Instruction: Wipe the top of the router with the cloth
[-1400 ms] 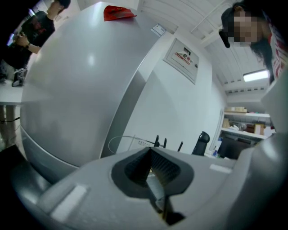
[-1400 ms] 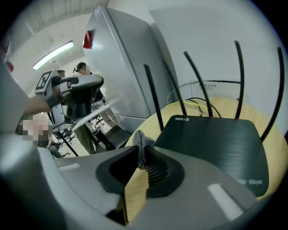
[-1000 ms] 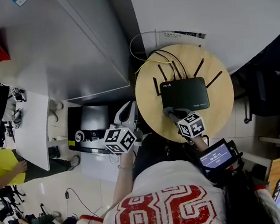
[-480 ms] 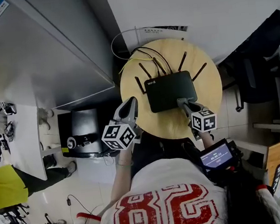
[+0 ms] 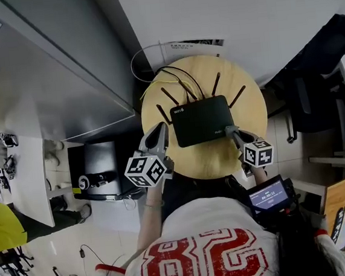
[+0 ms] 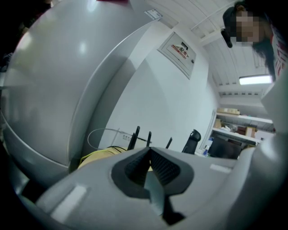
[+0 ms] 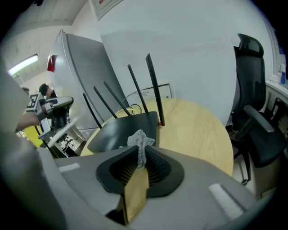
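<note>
Wiping step: right gripper [image 5: 232, 131] at near right corner of router [image 5: 200, 121] on round table [image 5: 219, 164].
Jaws pinch grey cloth [image 7: 141, 140] (small wad); left gripper [image 5: 157, 133] closed, empty, at table's edge. Next, likely: sweep cloth across the top.

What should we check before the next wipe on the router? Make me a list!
1. Cloth pinched in the right gripper's jaws: ok.
2. Cloth touching the router's top: cannot tell; it is at the router's near right corner.
3. Router lying flat on the table: ok.
4. Left gripper off the router, jaws shut with nothing between them: ok.
5. Antennas standing along the far edge, out of the wiping path: ok.
</note>
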Available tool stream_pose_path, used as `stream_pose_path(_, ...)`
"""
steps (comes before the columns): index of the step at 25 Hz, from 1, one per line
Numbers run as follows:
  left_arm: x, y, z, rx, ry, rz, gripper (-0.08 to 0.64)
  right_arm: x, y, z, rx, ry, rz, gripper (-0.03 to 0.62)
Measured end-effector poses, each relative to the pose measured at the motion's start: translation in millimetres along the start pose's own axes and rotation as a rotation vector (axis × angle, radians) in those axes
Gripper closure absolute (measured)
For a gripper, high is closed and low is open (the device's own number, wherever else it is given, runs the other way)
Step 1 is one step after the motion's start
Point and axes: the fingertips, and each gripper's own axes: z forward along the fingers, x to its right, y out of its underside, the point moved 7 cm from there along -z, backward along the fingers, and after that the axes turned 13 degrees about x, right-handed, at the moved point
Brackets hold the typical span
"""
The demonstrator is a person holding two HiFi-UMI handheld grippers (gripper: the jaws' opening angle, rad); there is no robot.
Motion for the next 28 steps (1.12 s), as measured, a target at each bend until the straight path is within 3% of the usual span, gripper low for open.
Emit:
stream_pose_path(4, 5, 2, 0, 0.006, -0.022, 0.002, 0.555, 19, -29, 8, 0.068, -0.031, -0.02, 0.549)
stream_pose_path(12, 2, 3, -18, 0.02, -0.105, 0.007, 0.555, 62, -49, 43, -0.027, -0.032, -0.166, 0.549)
stream_pose_path(15, 0, 10, -24, -0.011, -0.114, -0.012, 0.555, 67, -48, 54, -0.069, -0.047, -0.205, 0.549)
stream_pose_path(21, 9, 17, -28, -0.068, -0.063, -0.018, 0.555, 64, -44, 67, -0.086, -0.073, -0.214, 0.549)
stream_pose_path(28, 35, 21, -15, -0.126, 0.078, 0.041, 0.555, 58, -35, 63, -0.065, -0.079, -0.173, 0.549)
